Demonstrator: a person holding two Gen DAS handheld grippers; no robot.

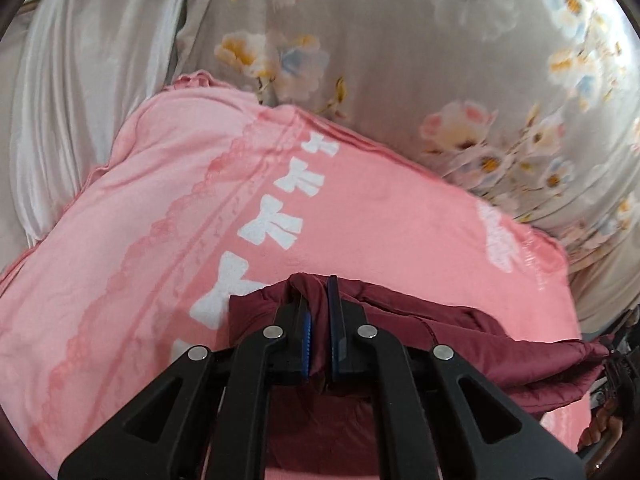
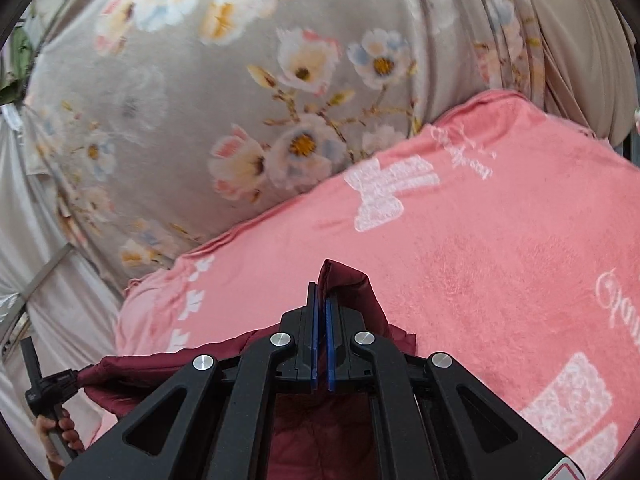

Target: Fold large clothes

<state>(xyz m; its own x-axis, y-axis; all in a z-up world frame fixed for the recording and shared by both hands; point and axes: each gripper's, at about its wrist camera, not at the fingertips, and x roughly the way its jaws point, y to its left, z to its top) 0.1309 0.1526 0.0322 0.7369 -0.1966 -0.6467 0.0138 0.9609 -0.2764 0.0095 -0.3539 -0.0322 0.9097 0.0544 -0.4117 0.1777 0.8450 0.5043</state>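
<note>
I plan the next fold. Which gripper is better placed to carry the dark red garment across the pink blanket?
Neither clearly: left gripper and right gripper each have jaws shut on a dark red garment edge above the pink blanket; probably both move together.

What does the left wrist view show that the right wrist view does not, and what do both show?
Only the left wrist view shows the left claw shut on the maroon garment, and a white satin sheet at the left edge. Only the right wrist view shows the right claw shut on the garment, the script lettering on the pink blanket, and a hand holding the other tool. Both show the garment, the blanket and the floral sheet.
</note>
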